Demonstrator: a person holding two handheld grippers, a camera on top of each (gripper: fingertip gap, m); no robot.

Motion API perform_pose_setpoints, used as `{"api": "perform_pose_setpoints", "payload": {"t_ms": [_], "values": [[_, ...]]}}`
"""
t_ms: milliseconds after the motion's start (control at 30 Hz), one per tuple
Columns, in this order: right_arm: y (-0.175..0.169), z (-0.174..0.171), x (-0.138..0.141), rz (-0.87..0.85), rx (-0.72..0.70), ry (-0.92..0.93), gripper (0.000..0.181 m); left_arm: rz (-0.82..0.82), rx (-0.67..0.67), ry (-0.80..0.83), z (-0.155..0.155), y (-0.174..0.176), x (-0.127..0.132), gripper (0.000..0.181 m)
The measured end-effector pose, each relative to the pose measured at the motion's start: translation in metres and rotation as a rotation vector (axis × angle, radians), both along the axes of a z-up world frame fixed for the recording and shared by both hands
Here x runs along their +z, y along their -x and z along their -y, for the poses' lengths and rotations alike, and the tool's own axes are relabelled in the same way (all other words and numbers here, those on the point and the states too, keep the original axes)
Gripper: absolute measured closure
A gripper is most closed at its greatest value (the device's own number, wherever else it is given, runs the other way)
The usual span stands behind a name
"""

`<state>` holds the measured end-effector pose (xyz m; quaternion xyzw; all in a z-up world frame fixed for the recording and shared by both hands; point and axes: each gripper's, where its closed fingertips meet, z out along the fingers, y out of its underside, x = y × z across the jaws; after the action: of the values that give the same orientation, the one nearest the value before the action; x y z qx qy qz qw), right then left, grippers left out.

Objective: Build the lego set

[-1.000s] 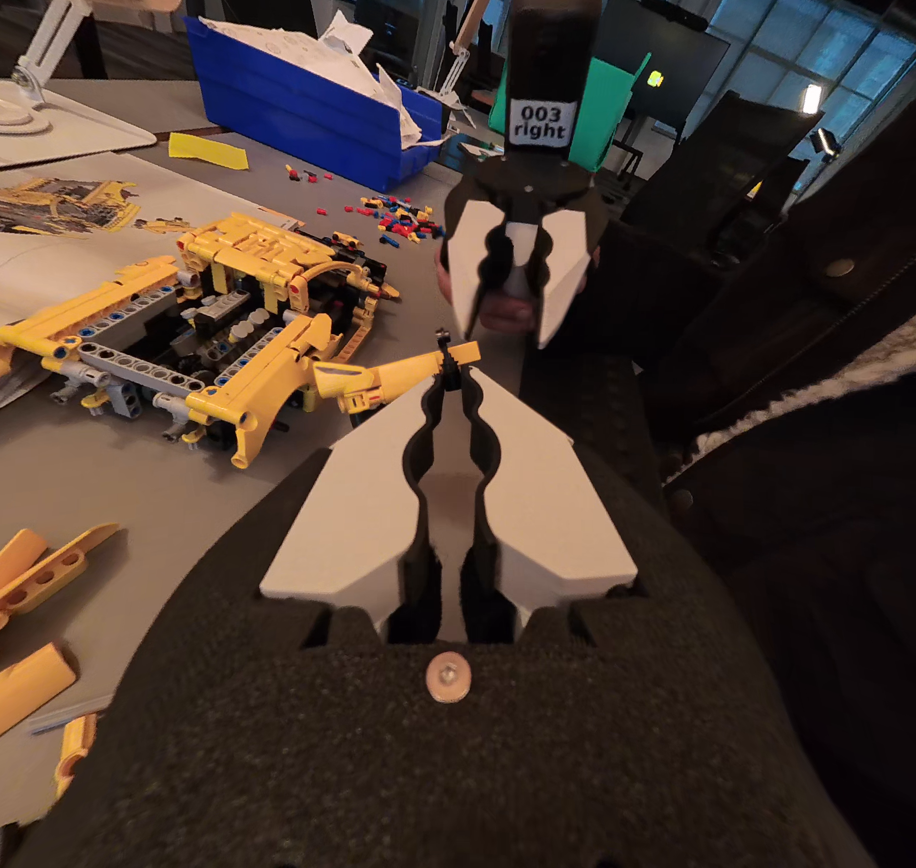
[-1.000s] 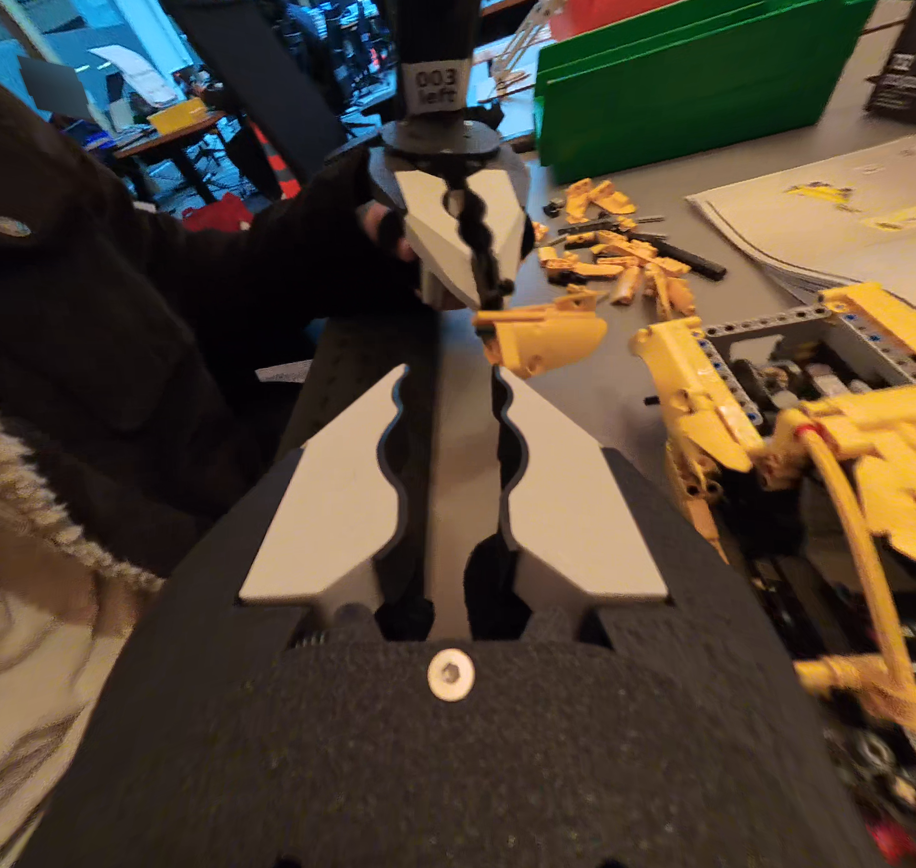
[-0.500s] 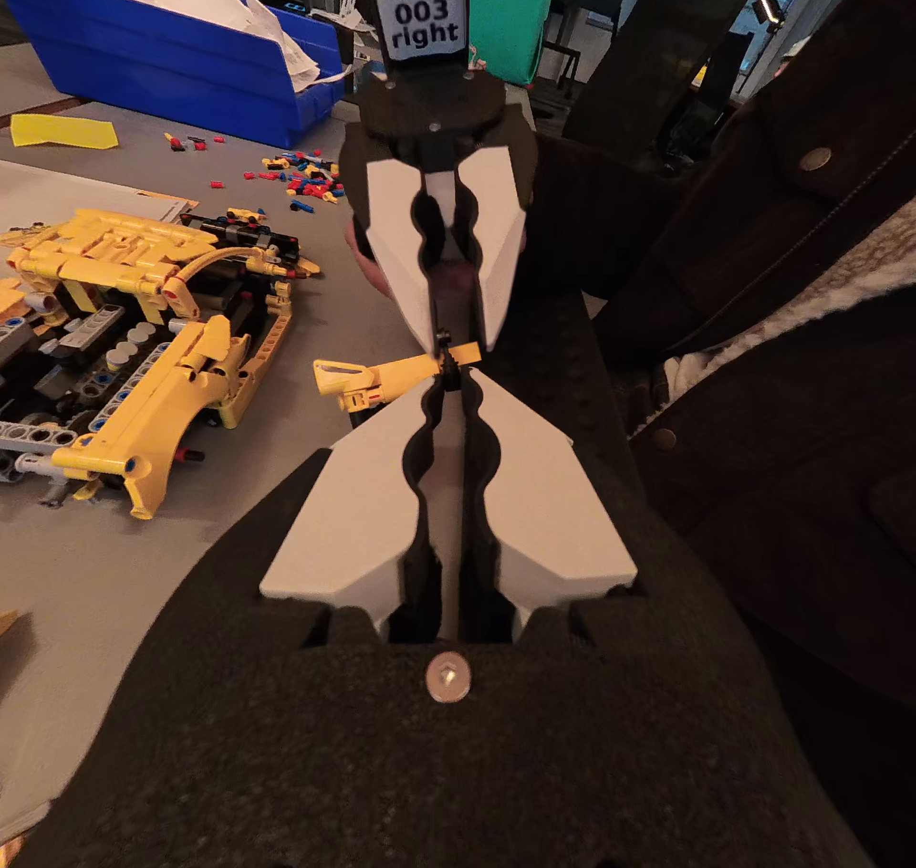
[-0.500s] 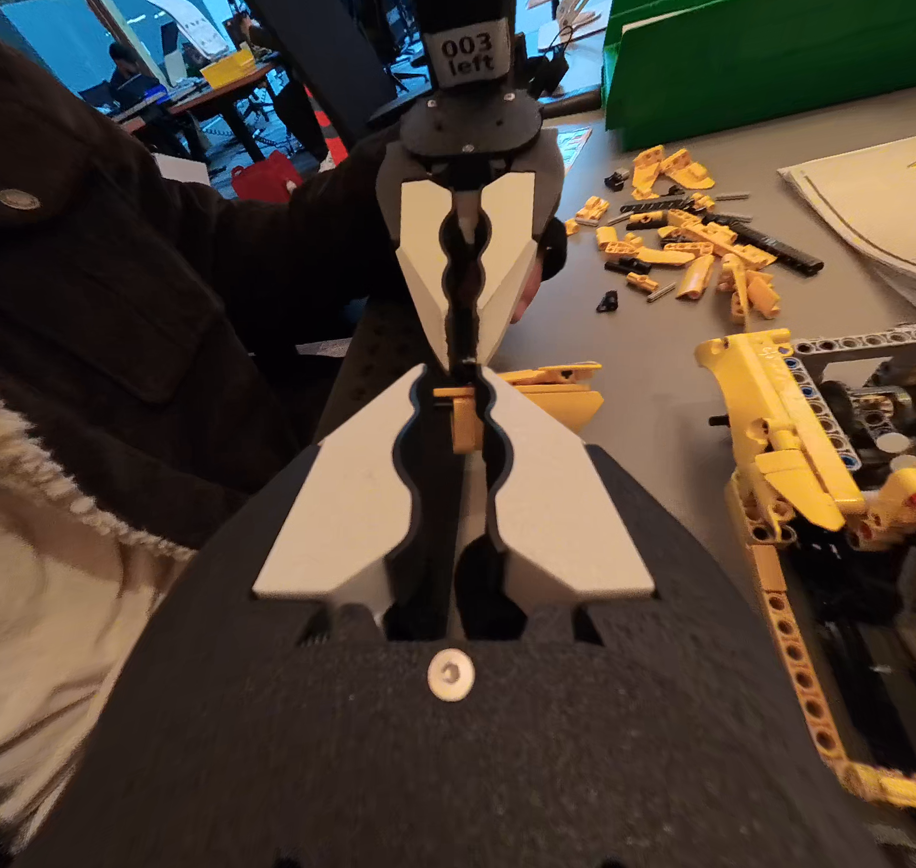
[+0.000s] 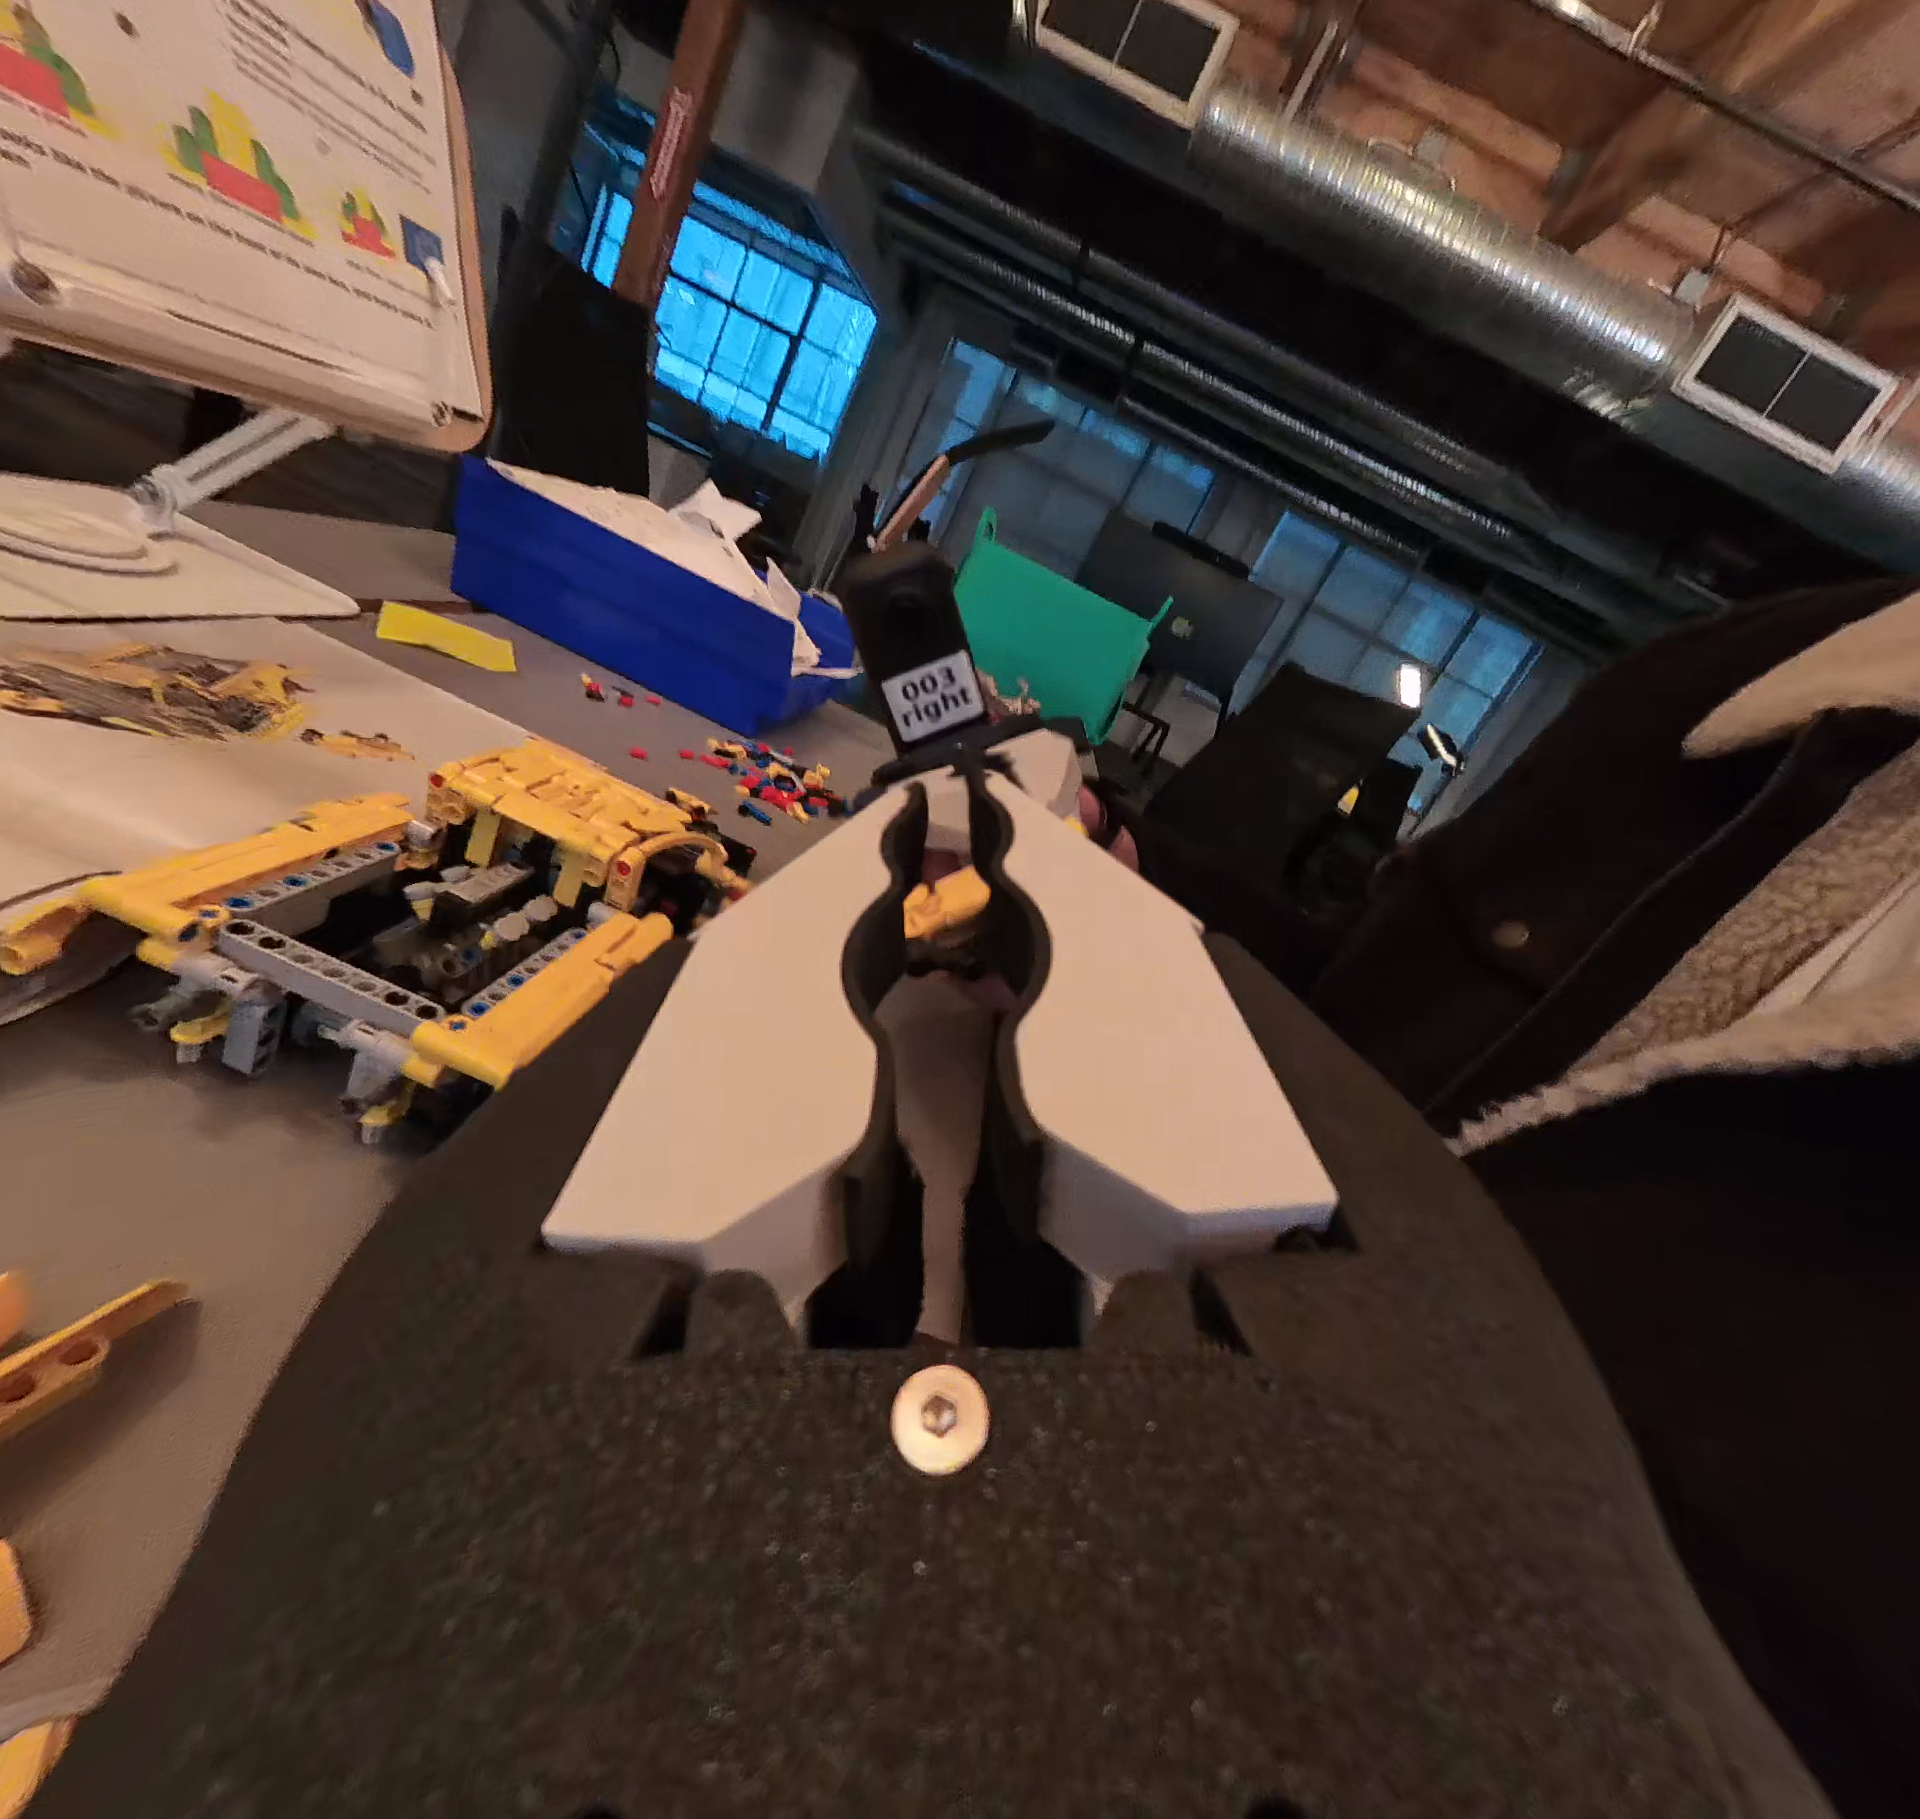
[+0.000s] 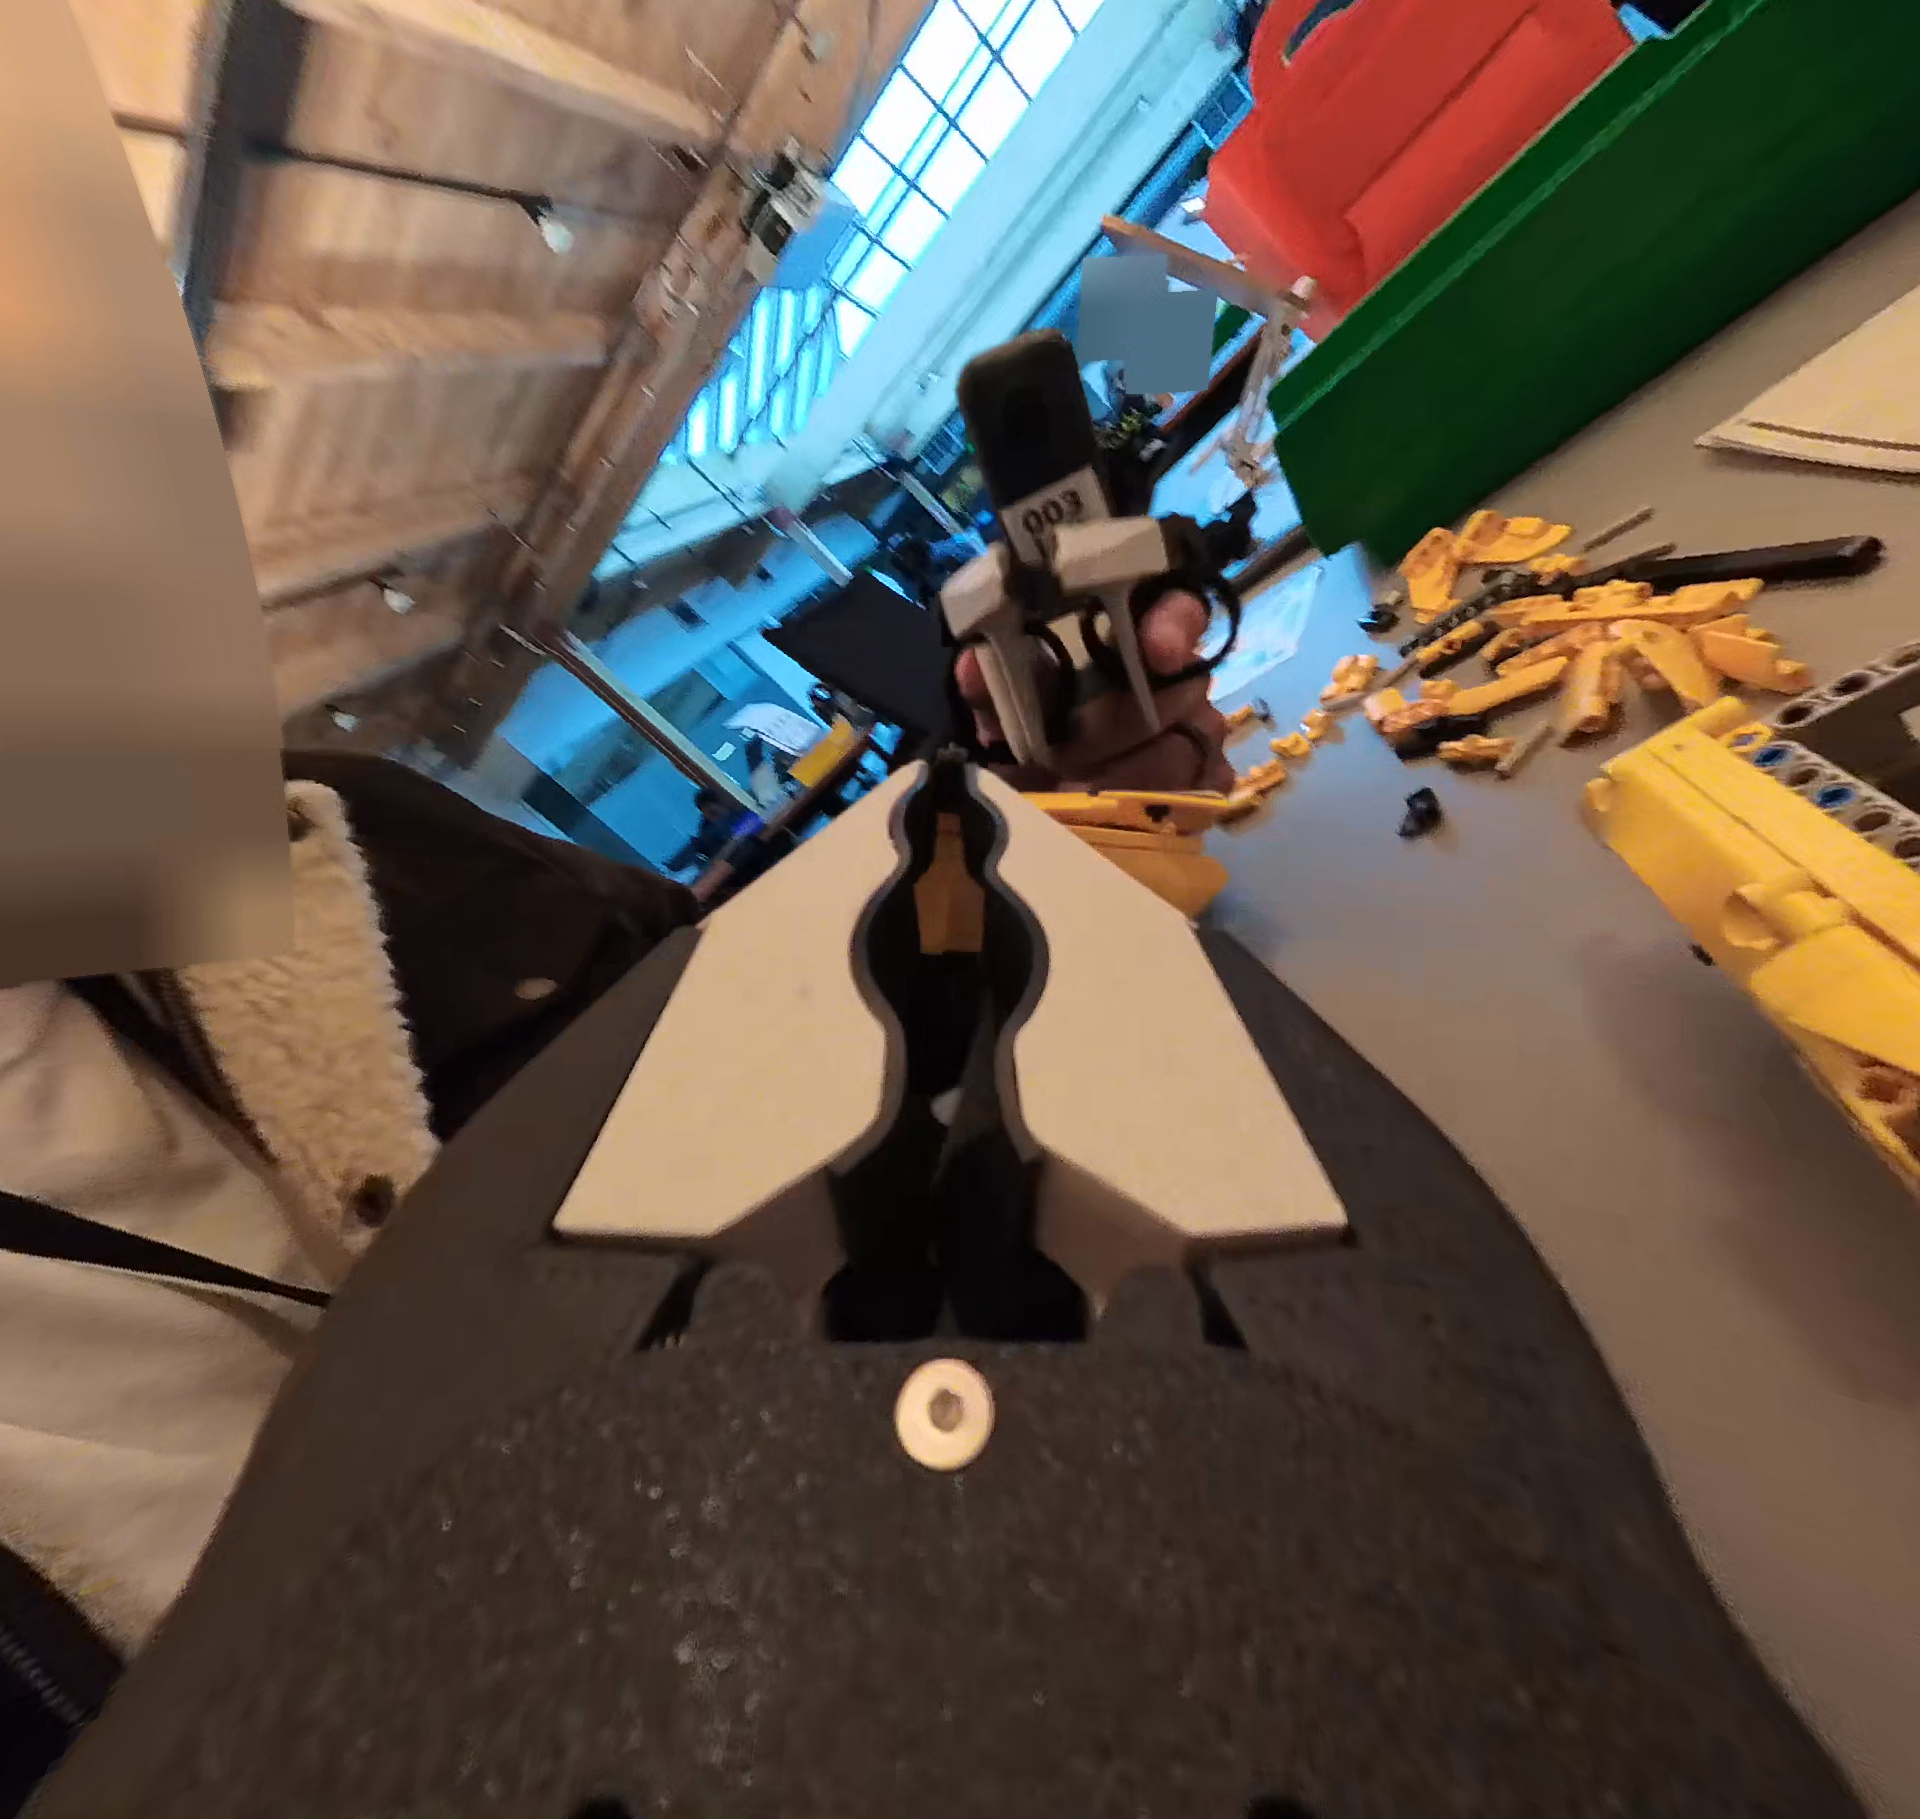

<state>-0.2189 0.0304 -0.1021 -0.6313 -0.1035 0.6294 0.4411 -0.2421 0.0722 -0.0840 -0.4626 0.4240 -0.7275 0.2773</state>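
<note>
My right gripper (image 6: 945,772) is shut on a yellow Lego panel piece (image 6: 945,886). The piece sticks out to the right past its fingers. My left gripper (image 5: 945,798) has its jaws slightly apart, and the same yellow piece (image 5: 940,907) shows through the gap. In the right wrist view the left gripper (image 6: 1091,735) is raised just beyond my right fingertips with its fingers apart and nothing between them. The half-built yellow and black Lego vehicle (image 5: 416,917) sits on the grey table to the left and also shows in the right wrist view (image 6: 1766,886).
Loose yellow parts (image 6: 1558,626) lie in front of a green bin (image 6: 1558,335) and a red box (image 6: 1403,107). A blue bin (image 5: 644,606), small coloured bits (image 5: 769,782), an instruction booklet (image 5: 156,709) and a picture board (image 5: 208,107) are at the back left. The person's coat (image 5: 1714,938) is close on the right. Spacing between my two grippers at the tips: around 6 cm.
The right gripper has shut on the yellow piece. The left gripper has opened and let go of it. Both grippers have tilted upward.
</note>
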Motion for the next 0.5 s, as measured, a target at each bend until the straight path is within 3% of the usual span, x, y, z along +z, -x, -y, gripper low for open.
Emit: {"api": "perform_pose_setpoints", "payload": {"t_ms": [133, 400, 500], "values": [[-0.005, 0.001, 0.009, -0.155, 0.043, 0.042, 0.178, -0.075, -0.022, -0.072, 0.013, -0.009, -0.014, 0.167], [-0.025, 0.001, 0.02, -0.188, -0.026, -0.01, 0.178, -0.052, 0.03, -0.018, 0.001, -0.004, -0.011, 0.167], [-0.045, -0.003, 0.024, -0.161, -0.118, -0.033, 0.178, -0.067, 0.073, -0.012, -0.006, -0.003, -0.014, 0.167]]}}
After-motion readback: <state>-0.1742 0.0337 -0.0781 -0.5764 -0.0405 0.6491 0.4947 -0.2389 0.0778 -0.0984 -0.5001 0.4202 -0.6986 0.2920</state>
